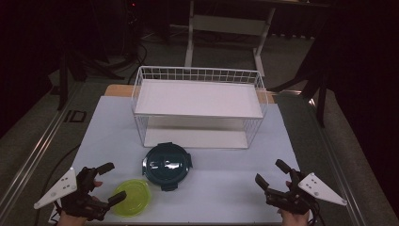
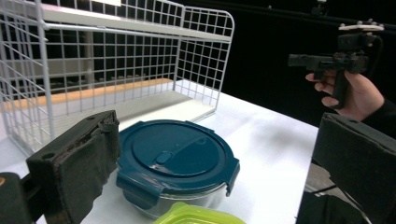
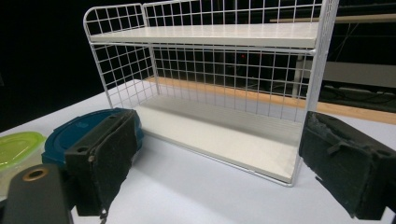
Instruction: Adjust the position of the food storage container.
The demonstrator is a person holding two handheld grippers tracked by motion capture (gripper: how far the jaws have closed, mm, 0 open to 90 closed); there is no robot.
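Note:
A round glass container with a dark teal clip lid (image 1: 167, 164) stands on the white table just in front of the wire shelf. A smaller container with a lime-green lid (image 1: 133, 196) sits to its front left. My left gripper (image 1: 114, 181) is open at the front left, its jaws on either side of the green lid's left edge and apart from it. In the left gripper view the teal container (image 2: 175, 156) lies ahead between the jaws. My right gripper (image 1: 269, 171) stands open and empty at the front right.
A white two-tier wire shelf (image 1: 197, 106) stands at the back middle of the table, both boards bare; the right gripper view looks straight at this shelf (image 3: 210, 93). The white table top (image 1: 226, 188) ends close to both hands. Dark floor and stand legs lie beyond.

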